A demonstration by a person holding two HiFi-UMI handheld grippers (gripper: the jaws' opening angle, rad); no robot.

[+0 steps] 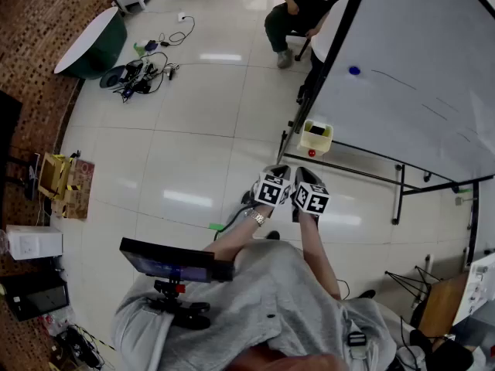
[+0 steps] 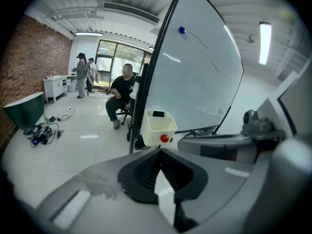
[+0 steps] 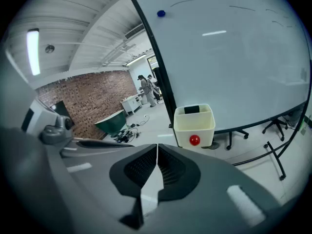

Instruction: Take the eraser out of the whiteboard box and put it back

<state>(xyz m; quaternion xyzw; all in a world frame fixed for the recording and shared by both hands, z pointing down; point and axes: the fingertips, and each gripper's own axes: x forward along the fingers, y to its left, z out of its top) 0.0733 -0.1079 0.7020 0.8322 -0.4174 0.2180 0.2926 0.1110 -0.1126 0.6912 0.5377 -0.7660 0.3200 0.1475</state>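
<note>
A cream whiteboard box (image 1: 316, 138) hangs at the lower left corner of the whiteboard (image 1: 418, 76), with a red round magnet (image 1: 312, 153) on its front. A black eraser (image 1: 315, 130) lies inside it. Both grippers are held side by side in front of the box, a short way off it. The left gripper (image 1: 277, 178) and the right gripper (image 1: 303, 179) both point down at it. In the left gripper view the jaws are shut with nothing between them, below the box (image 2: 157, 128) and the eraser (image 2: 158, 114). In the right gripper view the jaws are shut and empty too, with the box (image 3: 194, 126) and the eraser (image 3: 191, 109) just ahead.
A blue magnet (image 1: 353, 71) sticks to the board. The board's stand legs (image 1: 400, 195) spread over the tiled floor. A person sits on a chair (image 1: 298, 10) behind the board's left edge. Cables and gear (image 1: 143, 74) and a green round table (image 1: 93, 45) lie far left.
</note>
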